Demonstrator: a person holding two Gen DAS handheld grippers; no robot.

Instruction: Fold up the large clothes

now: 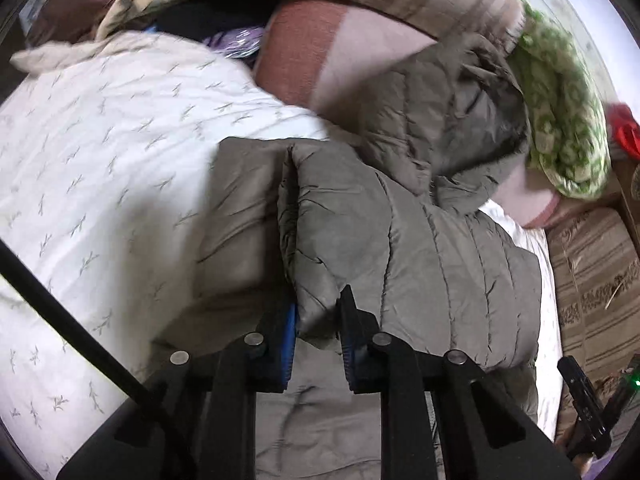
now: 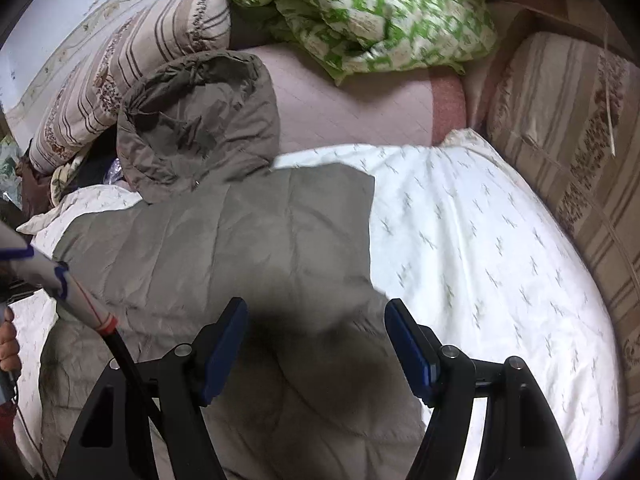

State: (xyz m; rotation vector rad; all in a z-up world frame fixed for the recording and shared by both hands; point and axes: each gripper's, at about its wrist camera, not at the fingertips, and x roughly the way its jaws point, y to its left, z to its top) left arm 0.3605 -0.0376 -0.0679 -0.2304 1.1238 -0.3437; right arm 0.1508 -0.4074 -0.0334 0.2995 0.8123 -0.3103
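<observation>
A grey-brown quilted hooded jacket [image 1: 420,240] lies on a white leaf-print bed sheet [image 1: 100,168]. My left gripper [image 1: 318,312] is shut on a folded edge of the jacket and holds it raised over the rest of the jacket. In the right wrist view the jacket [image 2: 224,240] lies flat with its hood [image 2: 200,120] toward the back. My right gripper [image 2: 316,320] is open and empty, just above the jacket's right edge. The right gripper also shows at the lower right of the left wrist view [image 1: 584,408].
A striped brown quilt [image 2: 120,68], a green-and-white quilt [image 2: 360,16] and a pink blanket [image 2: 352,108] pile at the back of the bed. A striped pillow [image 2: 568,128] lies on the right. A black cable [image 1: 80,332] crosses the lower left. The white sheet [image 2: 480,260] spreads to the right.
</observation>
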